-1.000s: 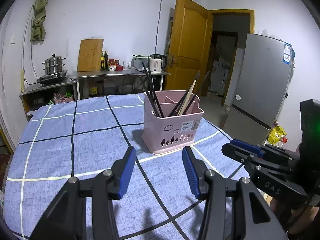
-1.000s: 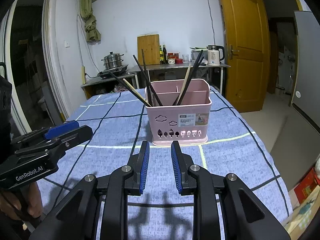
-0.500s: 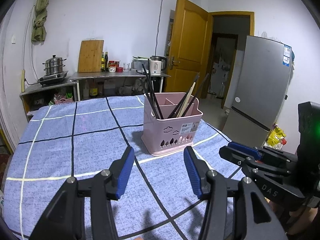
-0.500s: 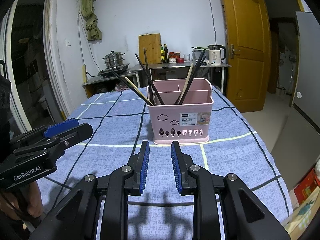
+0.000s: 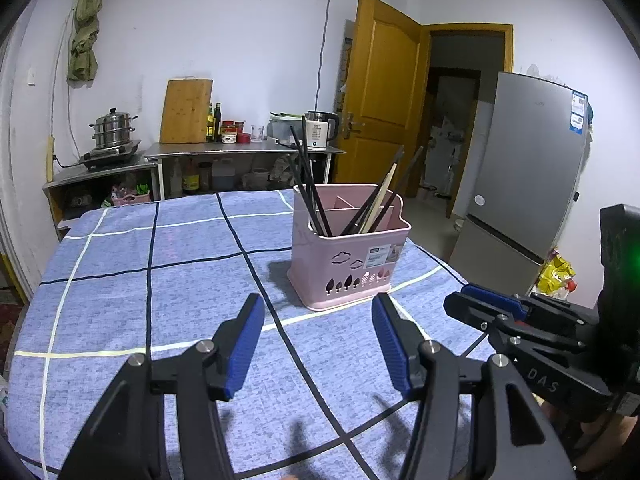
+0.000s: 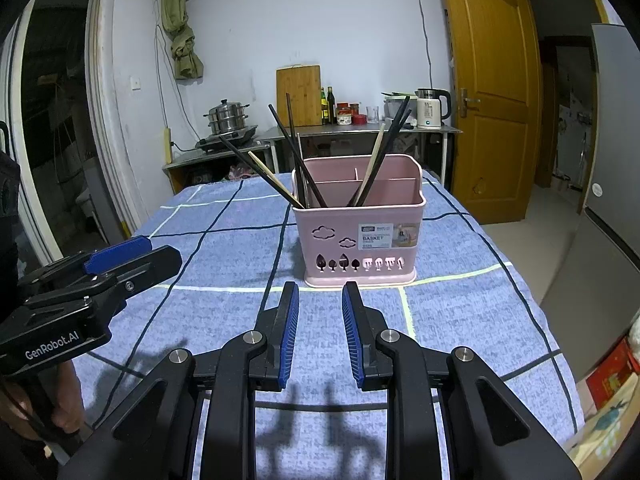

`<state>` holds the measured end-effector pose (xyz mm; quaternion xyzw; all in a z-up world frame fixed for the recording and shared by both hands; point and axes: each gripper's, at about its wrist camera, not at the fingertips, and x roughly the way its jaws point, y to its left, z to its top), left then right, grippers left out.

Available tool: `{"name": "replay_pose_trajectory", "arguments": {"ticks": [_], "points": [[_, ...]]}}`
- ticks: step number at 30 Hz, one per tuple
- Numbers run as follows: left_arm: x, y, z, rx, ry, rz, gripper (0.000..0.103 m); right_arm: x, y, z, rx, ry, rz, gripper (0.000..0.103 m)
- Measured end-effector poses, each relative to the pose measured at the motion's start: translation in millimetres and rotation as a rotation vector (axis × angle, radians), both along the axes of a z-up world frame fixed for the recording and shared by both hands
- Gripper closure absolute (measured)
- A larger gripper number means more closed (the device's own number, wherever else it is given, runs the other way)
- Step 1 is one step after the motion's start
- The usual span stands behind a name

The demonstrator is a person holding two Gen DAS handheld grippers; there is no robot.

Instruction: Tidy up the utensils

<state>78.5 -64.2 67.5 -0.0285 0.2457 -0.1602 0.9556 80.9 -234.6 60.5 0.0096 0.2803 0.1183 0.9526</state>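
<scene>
A pink utensil basket stands upright on the blue checked tablecloth, a little beyond both grippers. Several black and pale wooden chopsticks lean in its front compartments. My left gripper hovers over the cloth just short of the basket; its jaws are opening and nothing is between them. My right gripper points at the basket's front wall, with a narrow empty gap between its blue pads. Each gripper shows at the edge of the other's view.
The table's right edge drops to the floor, where a grey fridge stands near. Behind the table is a metal counter with a kettle, bottles, a cutting board and a steel pot. A person's hand holds the left gripper.
The left gripper's jaws have spread a little wider. The right gripper keeps the same narrow gap, and neither hand has shifted noticeably.
</scene>
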Motion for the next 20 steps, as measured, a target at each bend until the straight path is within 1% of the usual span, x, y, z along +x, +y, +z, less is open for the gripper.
{"name": "replay_pose_trajectory", "arguments": {"ticks": [3,7,12,14,20], "points": [[-0.2,-1.0,-1.1,0.002,0.001,0.011,0.044,0.0,-0.6,-1.2,-0.002,0.002,0.001,0.08],[-1.8,-2.0,-1.5,0.001,-0.004,0.014,0.037,0.3,-0.7,-2.1,-0.003,0.006,0.0,0.08],[-1.7,-1.8,-4.0,-0.003,0.003,0.02,0.035,1.0,0.2,-2.6,-0.006,0.006,0.002,0.08],[-1.8,-1.8,-4.4,-0.002,0.003,0.026,0.031,1.5,0.0,-3.0,-0.008,0.007,0.001,0.08],[0.0,-1.5,-6.2,0.003,0.009,0.03,0.031,2.4,-0.5,-3.4,-0.01,0.009,-0.001,0.08]]}}
